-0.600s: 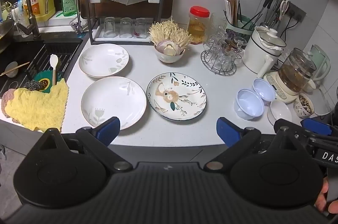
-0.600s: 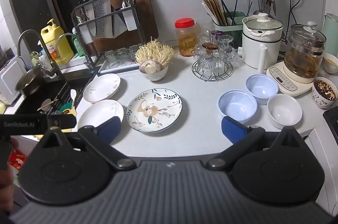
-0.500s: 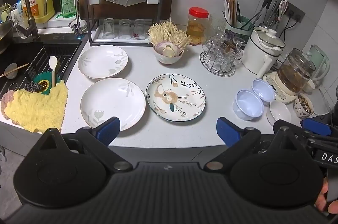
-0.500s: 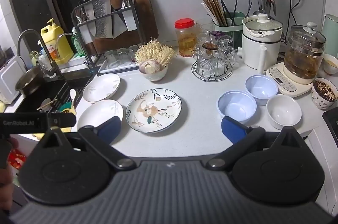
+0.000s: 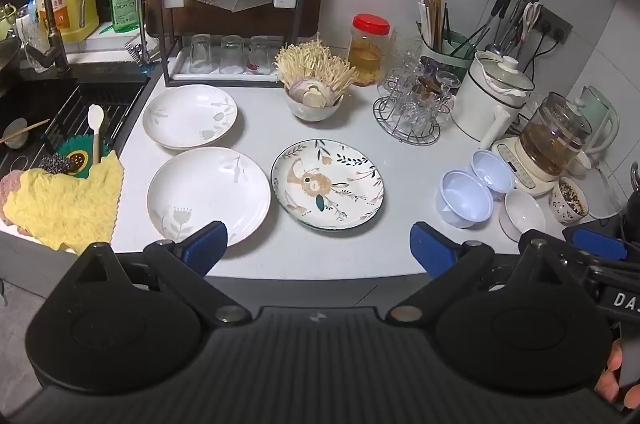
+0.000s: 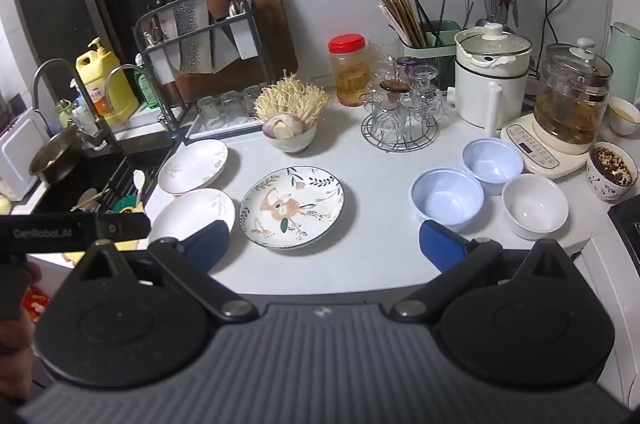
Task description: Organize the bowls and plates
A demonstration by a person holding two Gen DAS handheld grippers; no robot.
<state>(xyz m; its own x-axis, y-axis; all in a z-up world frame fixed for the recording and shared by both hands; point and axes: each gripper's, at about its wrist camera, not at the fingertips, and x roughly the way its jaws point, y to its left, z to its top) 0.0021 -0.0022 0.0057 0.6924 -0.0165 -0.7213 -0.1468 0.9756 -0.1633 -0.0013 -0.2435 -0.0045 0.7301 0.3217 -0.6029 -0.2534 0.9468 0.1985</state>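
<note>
Two white plates (image 5: 208, 196) (image 5: 190, 115) lie at the counter's left, a floral plate (image 5: 327, 183) in the middle; they also show in the right wrist view (image 6: 192, 211) (image 6: 193, 166) (image 6: 292, 206). Two pale blue bowls (image 6: 446, 198) (image 6: 493, 161) and a white bowl (image 6: 535, 205) stand at the right. My left gripper (image 5: 318, 251) is open and empty, held above the front edge before the plates. My right gripper (image 6: 325, 245) is open and empty, held back from the counter between the floral plate and the bowls.
A bowl of enoki mushrooms (image 5: 314, 86), a glass rack (image 5: 412, 104), a red-lidded jar (image 5: 369, 50), a white pot (image 5: 494, 96) and a glass kettle (image 5: 554, 140) line the back. A knife rack (image 5: 236, 4) stands behind the plates. The sink (image 5: 48, 120) and a yellow cloth (image 5: 64, 200) lie left.
Both grippers have drifted slightly; the view shifted a little. Nothing on the counter moved, and both grippers stay open.
</note>
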